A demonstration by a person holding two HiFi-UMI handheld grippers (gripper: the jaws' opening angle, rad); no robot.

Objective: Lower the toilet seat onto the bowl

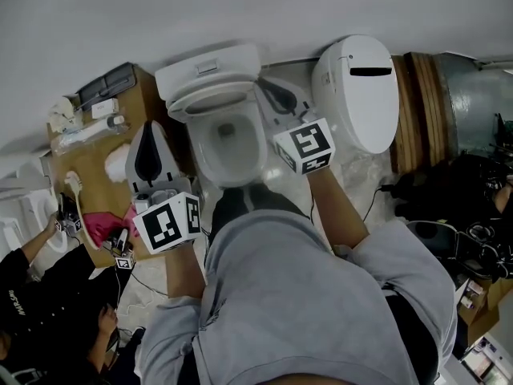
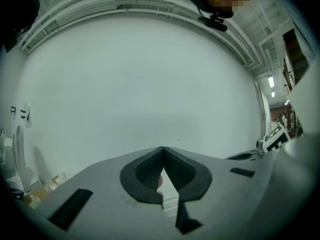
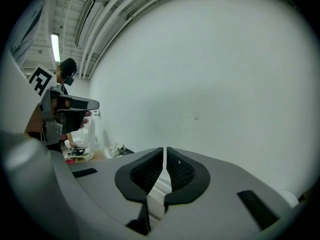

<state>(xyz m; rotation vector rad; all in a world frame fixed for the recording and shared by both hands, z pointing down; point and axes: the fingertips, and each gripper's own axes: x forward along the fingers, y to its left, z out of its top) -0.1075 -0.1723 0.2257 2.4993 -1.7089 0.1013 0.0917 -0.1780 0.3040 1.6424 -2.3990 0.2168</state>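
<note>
The grey wall (image 1: pixel 240 10) runs behind the bowl (image 1: pixel 231 147), and both gripper views show little but that wall. Your grey top (image 1: pixel 321 295) fills the frame on the near side of the bowl. A second toilet (image 1: pixel 357 91), lid closed, stands to the right of the bowl. A wooden table (image 1: pixel 96 171) with small clutter on it stands to the left of the bowl, and beyond it, at the lower left, a person (image 1: pixel 32 295) in black crouches.

The tank (image 1: pixel 210 69) sits at the far end of the bowl. The seat (image 1: pixel 210 101) appears raised at the back of the bowl, against the tank, so the bowl's rim lies bare.

Your left gripper (image 1: pixel 152 131) hangs to the left of the bowl, apart from it. In its own view its jaws (image 2: pixel 163 151) meet at the tips with nothing between them. Your right gripper (image 1: pixel 268 87) is just right of the back of the bowl, close by the seat's right edge; you cannot tell whether it touches. In its own view its jaws (image 3: pixel 164 151) are together but for a hairline slit, and they hold nothing.

Each marker cube sits nearer you than the bowl, the left one (image 1: pixel 168 223) and the right one (image 1: pixel 306 147).
</note>
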